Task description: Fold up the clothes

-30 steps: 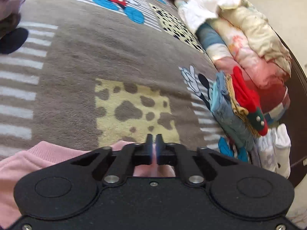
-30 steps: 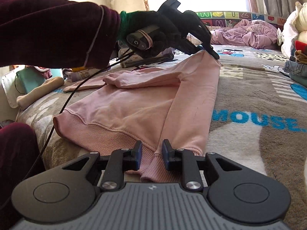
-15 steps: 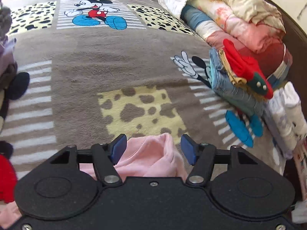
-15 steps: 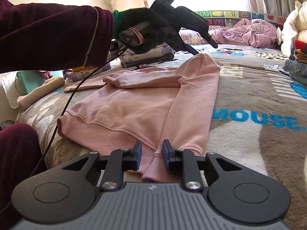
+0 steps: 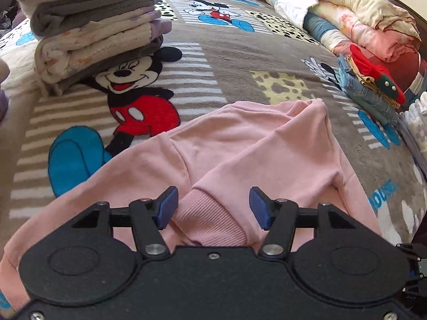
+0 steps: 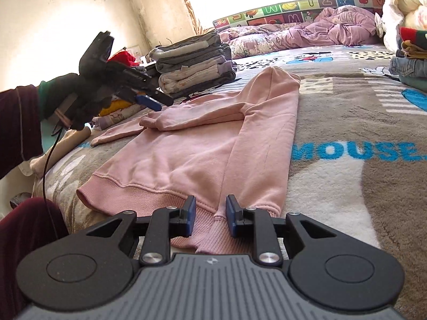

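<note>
A pink sweatshirt (image 6: 213, 138) lies flat on the Mickey Mouse blanket (image 6: 347, 122), one sleeve folded across its chest and the other along its right side. My left gripper (image 5: 213, 205) is open and empty, hovering above the ribbed cuff (image 5: 210, 221) of the folded sleeve; it also shows at the left of the right wrist view (image 6: 149, 98). My right gripper (image 6: 208, 218) sits at the hem, its pads on either side of the lower sleeve cuff (image 6: 210, 234), with a gap still showing between pads and cloth.
A stack of folded grey and cream clothes (image 5: 93, 26) stands at the back left. Folded jeans and red items (image 5: 371, 85) and rolled quilts (image 5: 360, 24) line the right edge. A purple duvet (image 6: 307, 32) lies at the far end.
My left gripper opened, let go of the sweatshirt's shoulder, and drew back to the left over the folded sleeve. My right gripper stayed at the hem.
</note>
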### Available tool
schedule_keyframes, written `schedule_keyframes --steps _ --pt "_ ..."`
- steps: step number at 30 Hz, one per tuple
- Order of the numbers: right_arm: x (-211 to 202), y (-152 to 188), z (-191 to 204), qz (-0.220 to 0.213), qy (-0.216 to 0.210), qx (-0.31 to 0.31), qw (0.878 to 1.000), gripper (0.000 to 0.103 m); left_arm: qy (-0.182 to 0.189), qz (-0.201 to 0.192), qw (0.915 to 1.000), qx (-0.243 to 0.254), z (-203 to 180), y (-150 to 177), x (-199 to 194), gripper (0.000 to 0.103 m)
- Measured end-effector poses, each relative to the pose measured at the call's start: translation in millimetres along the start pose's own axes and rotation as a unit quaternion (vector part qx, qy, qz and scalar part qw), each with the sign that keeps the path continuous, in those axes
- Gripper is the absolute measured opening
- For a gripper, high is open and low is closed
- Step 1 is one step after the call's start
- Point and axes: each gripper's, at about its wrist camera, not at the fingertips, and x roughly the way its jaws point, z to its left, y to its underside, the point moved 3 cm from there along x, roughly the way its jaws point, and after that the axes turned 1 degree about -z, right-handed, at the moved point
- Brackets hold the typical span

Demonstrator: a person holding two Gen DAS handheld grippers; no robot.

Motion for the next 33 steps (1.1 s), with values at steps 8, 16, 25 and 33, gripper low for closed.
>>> schedule_keyframes --steps 8,16,25,33 --pt "2 2 5 -0.007 0.015 -0.018 1.0 0.026 -0.09 -0.028 0.9946 0.044 -24 10 -11 0.005" --pt "-1 0 10 -0.016 0.027 -0.031 0.999 0.026 -0.017 -0.062 0.9926 -0.103 -39 13 -79 0.005" --pt "-4 -1 7 -0.007 0.021 -0.039 0.999 0.027 -0.119 -0.045 0.9898 -0.065 -35 45 -50 0.01" --pt "-5 0 7 0.004 0.013 -0.049 0.999 0.028 0.003 -0.064 0.9957 0.067 -119 -70 9 0.047"
